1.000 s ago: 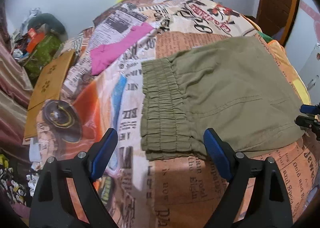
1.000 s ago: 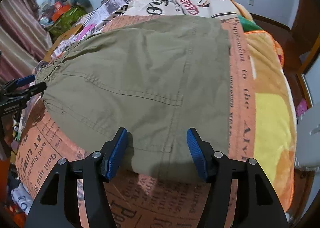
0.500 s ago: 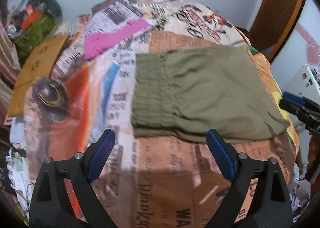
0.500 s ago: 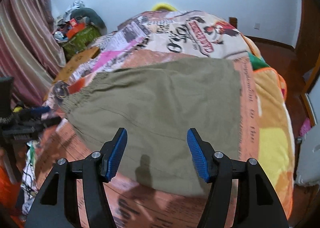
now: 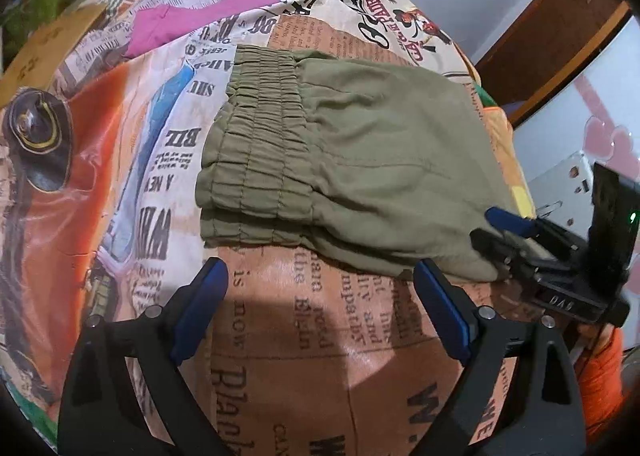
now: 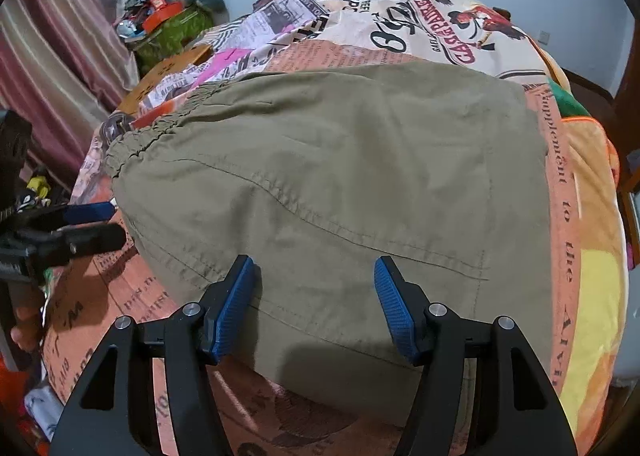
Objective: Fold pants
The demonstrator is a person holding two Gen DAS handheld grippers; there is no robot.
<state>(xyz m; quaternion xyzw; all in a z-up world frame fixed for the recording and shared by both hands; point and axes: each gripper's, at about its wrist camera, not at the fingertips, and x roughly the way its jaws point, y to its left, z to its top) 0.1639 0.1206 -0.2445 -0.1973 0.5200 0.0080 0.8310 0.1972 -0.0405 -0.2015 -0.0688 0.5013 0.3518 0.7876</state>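
Left wrist view: olive-green pants, already folded into a compact stack, lie on a newspaper-print bedspread, with the elastic waistband at the left and the folded layers showing along the near edge. The left gripper hangs over bare bedspread just short of that near edge, its 2 blue pads spread wide with nothing between them. In the right wrist view the right gripper stands about half open above the near part of the pants, gripping no cloth; the same tool shows at the right end of the stack in the left view. A pink garment lies well apart at the far left. Judging by the stack, the job looks close to done, with perhaps 1 more fold or a tidy-up left. The risk from here is a shallow pinch: pads closing on only the top layer at the near edge would peel it off and undo the stack. Uneven lifting by the 2 hands could skew the fold, and the bunched waistband may spring out of line. The soft bedspread could also be caught along with the cloth.
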